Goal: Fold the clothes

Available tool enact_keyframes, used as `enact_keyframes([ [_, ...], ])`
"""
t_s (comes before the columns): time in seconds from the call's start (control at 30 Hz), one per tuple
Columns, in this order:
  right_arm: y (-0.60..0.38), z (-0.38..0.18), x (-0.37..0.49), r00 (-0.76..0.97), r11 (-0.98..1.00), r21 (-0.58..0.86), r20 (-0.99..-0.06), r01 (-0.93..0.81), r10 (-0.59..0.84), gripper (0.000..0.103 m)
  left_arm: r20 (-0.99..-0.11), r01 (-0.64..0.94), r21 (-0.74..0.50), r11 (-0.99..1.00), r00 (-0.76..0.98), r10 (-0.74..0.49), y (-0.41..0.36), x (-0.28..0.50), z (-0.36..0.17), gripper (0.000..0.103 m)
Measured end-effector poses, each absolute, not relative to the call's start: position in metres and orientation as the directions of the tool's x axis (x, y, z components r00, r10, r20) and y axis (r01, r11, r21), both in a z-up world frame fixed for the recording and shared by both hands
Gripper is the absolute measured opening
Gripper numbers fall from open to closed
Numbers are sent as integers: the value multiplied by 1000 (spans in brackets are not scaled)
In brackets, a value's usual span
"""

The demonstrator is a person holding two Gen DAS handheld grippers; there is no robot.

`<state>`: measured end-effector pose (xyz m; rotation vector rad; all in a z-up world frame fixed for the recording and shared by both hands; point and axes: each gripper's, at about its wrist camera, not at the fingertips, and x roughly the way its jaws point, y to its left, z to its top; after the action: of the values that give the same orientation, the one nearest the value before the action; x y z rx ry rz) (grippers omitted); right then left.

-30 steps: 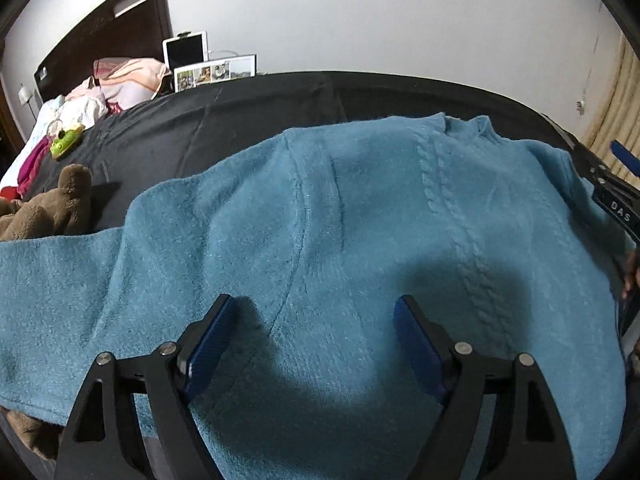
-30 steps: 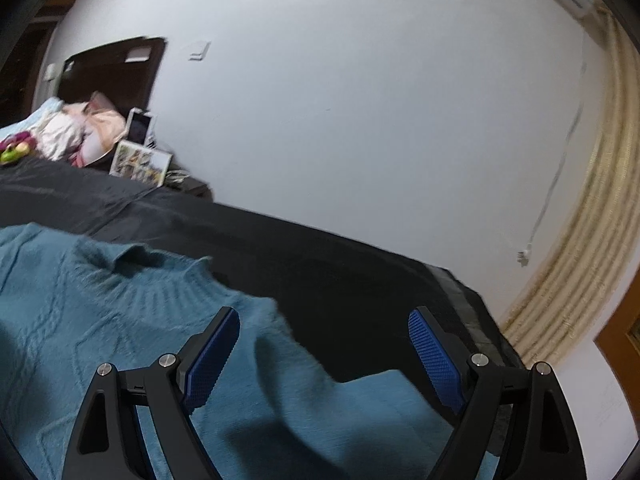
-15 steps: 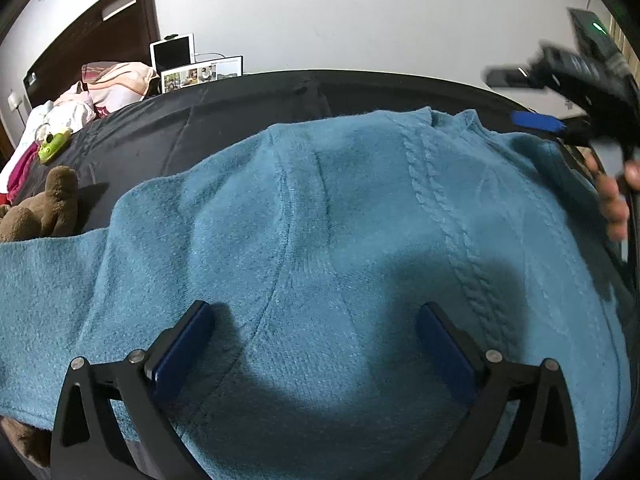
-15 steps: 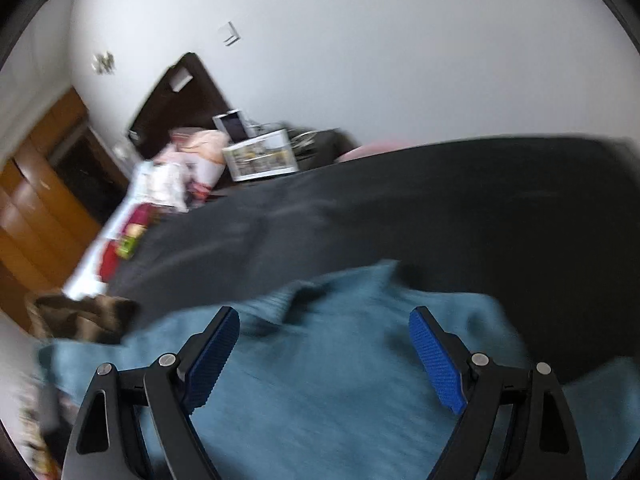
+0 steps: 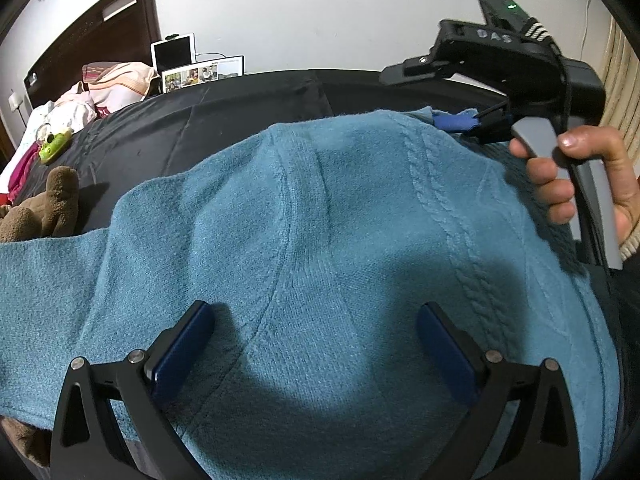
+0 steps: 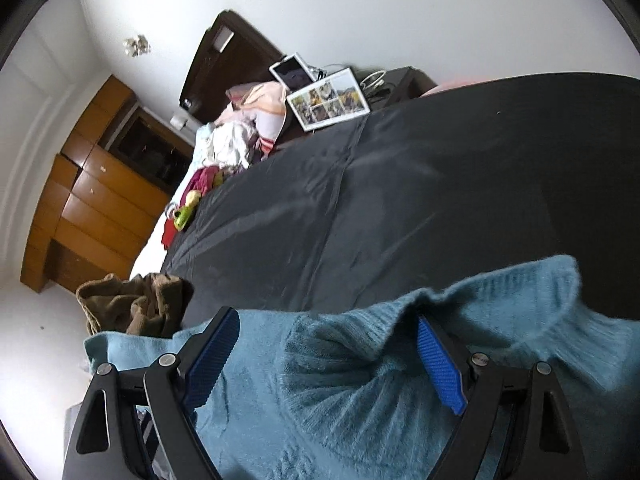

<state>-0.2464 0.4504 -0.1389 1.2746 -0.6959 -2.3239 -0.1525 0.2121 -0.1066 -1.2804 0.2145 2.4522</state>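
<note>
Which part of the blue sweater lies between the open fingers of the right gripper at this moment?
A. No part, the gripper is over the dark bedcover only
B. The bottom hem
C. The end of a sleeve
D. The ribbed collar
D: in the right wrist view the right gripper stands open around the ribbed collar of the blue sweater, whose neck opening folds up between the two blue pads.

Readable only in the left wrist view: pale letters "DAS" on the black body of the right gripper [image 5: 454, 122], near its top. On the framed photo collage [image 5: 203, 74] some print, too small to read.
</note>
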Motion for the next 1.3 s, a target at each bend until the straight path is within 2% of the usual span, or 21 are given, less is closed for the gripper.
enact_keyframes([
  [0.07,447,-139,-248,-497,-774,621,-636,124,-591,88,-816,-385,-33,-922,-522,247,212,-153,-107,102],
  [0.2,447,-134,-253,-482,-646,741,-506,181,-715,88,-816,-382,-31,-924,-523,244,212,-153,-106,102],
  [0.33,461,-128,-266,-523,-549,822,-405,151,-750,89,-816,-381,-32,-924,-523,244,211,-152,-106,102],
  [0.4,462,-131,-275,-532,-562,819,-425,119,-732,89,-816,-381,-33,-924,-523,244,210,-151,-106,102],
  [0.53,449,-139,-281,-524,-765,640,-628,72,-575,89,-816,-381,-33,-924,-524,245,209,-149,-105,102],
  [0.6,443,-136,-276,-524,-820,565,-671,95,-524,89,-816,-381,-32,-924,-524,244,210,-148,-105,102],
  [0.73,436,-113,-257,-546,-865,478,-689,151,-476,89,-816,-381,-33,-924,-524,245,209,-147,-105,102],
  [0.93,435,-79,-206,-638,-974,157,-736,165,-227,89,-816,-382,-32,-924,-523,245,207,-146,-105,102],
  [1.13,463,-104,-165,-614,-988,-148,-776,-46,145,89,-816,-382,-31,-924,-524,244,207,-147,-105,102],
  [1.3,466,-129,-159,-580,-976,-205,-788,-73,209,89,-816,-381,-31,-924,-524,243,208,-147,-105,102],
])
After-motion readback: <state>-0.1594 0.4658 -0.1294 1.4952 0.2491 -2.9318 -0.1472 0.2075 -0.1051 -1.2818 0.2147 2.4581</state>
